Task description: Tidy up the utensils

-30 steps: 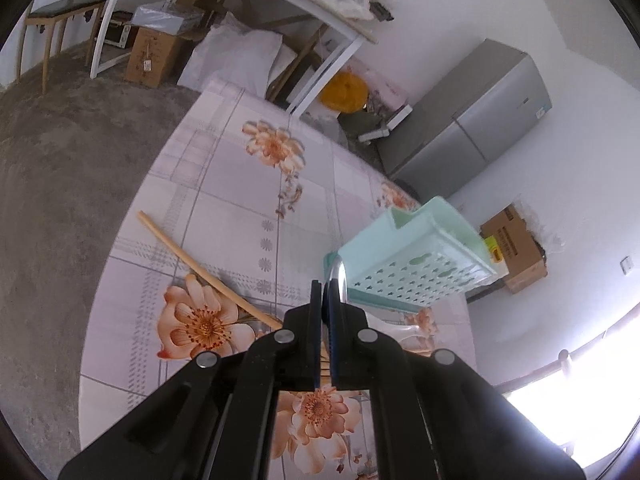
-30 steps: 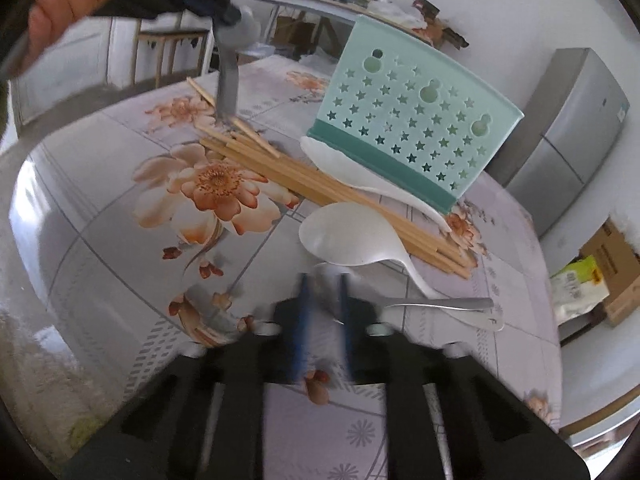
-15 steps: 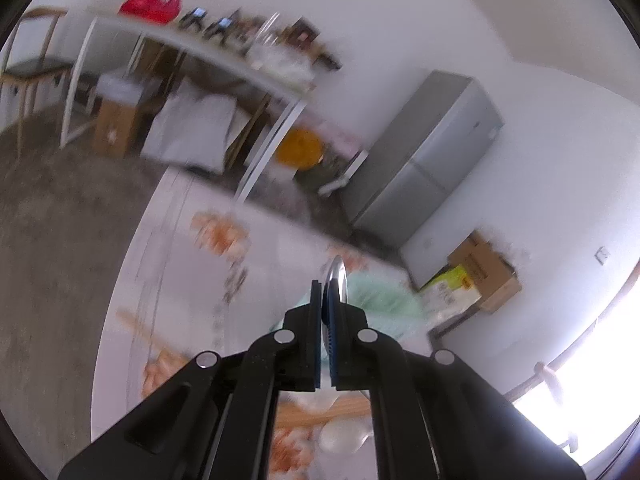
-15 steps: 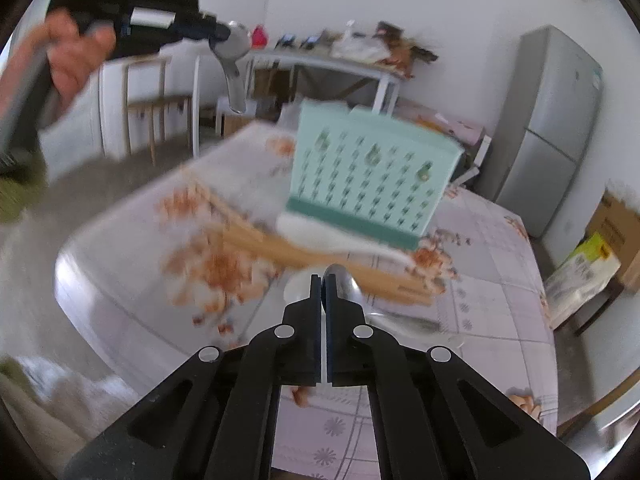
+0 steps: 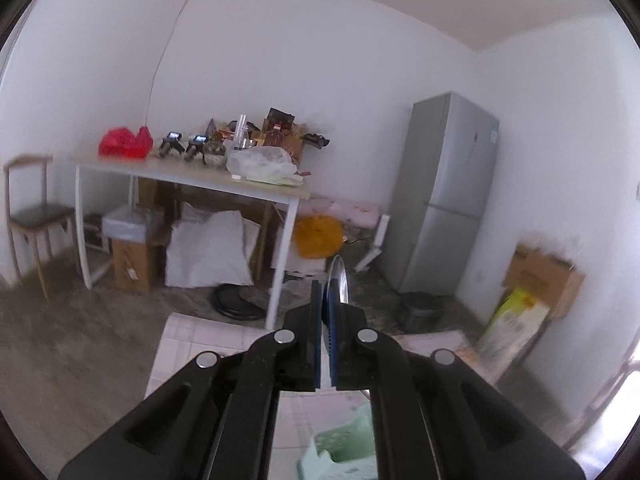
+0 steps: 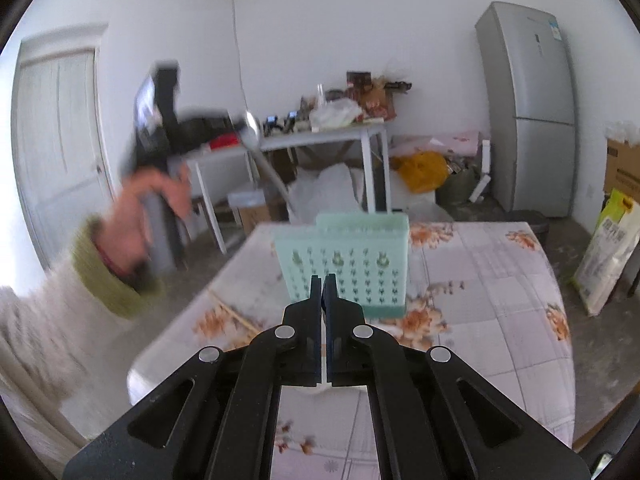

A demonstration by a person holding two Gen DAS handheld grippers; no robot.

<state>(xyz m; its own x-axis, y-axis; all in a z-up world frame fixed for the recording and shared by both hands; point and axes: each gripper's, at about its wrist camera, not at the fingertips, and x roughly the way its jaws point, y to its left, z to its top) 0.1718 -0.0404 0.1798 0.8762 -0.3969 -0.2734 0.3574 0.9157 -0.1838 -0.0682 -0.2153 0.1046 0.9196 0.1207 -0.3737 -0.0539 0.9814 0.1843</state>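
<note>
**Both grippers lifted, left one holds a metal spoon**

I see a metal spoon (image 5: 338, 280) clamped between the jaws of my left gripper (image 5: 325, 292); its shiny bowl stands edge-on just past the fingertips, a little to their right. In the right wrist view the same spoon (image 6: 256, 140) hangs from this gripper, bowl up and handle slanting down, high to the left of my right gripper (image 6: 323, 284). The person's hand (image 6: 140, 216), in a green cuff and pale fuzzy sleeve, grips the left tool; all of this is blurred.

My right gripper has its jaws pressed together. I cannot make out anything between them.

The mint-green utensil basket (image 6: 348, 256) stands upright on the table straight ahead of the right gripper, its wall pierced with small holes. Below the left gripper only a corner of this basket (image 5: 340, 448) shows. Wooden chopsticks (image 6: 236, 312) lie on the floral tablecloth (image 6: 488, 280), low to the left of the right fingertips.

Further back stand a white table (image 6: 320, 140) full of clutter, a grey refrigerator (image 6: 528, 108) on the right, and a yellow bag (image 6: 422, 166) on the floor.
</note>
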